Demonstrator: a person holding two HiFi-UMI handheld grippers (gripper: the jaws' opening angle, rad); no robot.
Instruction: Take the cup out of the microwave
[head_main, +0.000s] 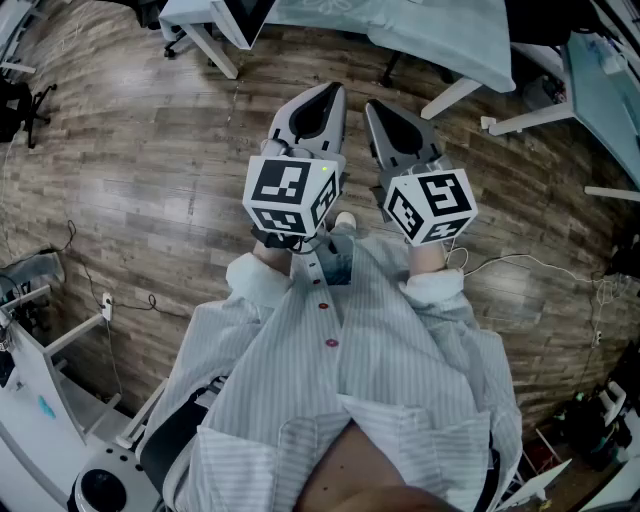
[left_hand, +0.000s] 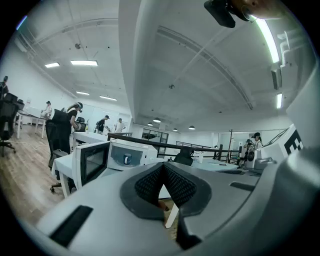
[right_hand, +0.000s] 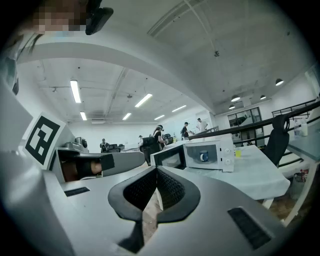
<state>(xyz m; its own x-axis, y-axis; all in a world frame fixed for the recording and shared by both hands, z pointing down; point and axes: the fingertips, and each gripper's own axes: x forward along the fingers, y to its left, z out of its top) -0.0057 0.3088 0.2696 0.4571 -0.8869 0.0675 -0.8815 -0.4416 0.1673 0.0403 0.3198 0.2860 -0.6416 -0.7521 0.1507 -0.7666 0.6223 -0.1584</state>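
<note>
Item 1, left tool (left_hand: 163, 172): we hold it level in front of the chest. Its jaws are clenched together with nothing between the pads. We judge this a carrying posture, since nothing is within reach to grasp.

Item 2, right tool (right_hand: 156, 176): it is held just beside the left one and tipped slightly downward. Its jaws are likewise clenched on nothing. The two sit side by side over the wooden floor (head_main: 150, 200), both aimed ahead.

Item 3, door (right_hand: 170, 157): it is swung open to the left of the oven, so the cavity is exposed and, in our judgement, no handle needs working first.

Item 4, microwave (right_hand: 215, 154): white, it stands on a white-covered table (right_hand: 250, 175) well apart from both tools, with its open front facing us.

Item 5, cup (right_hand: 204, 156): blue and upright, it stands inside the microwave cavity, untouched. We cannot tell which way its handle faces from here.

Status: we judge that the task has not yet started. Taking the cup calls for closing the gap to the table and parting one tool's jaws before reaching into the cavity. The main risk we foresee is knocking the cup against the cavity wall or the open door on the way out.
</note>
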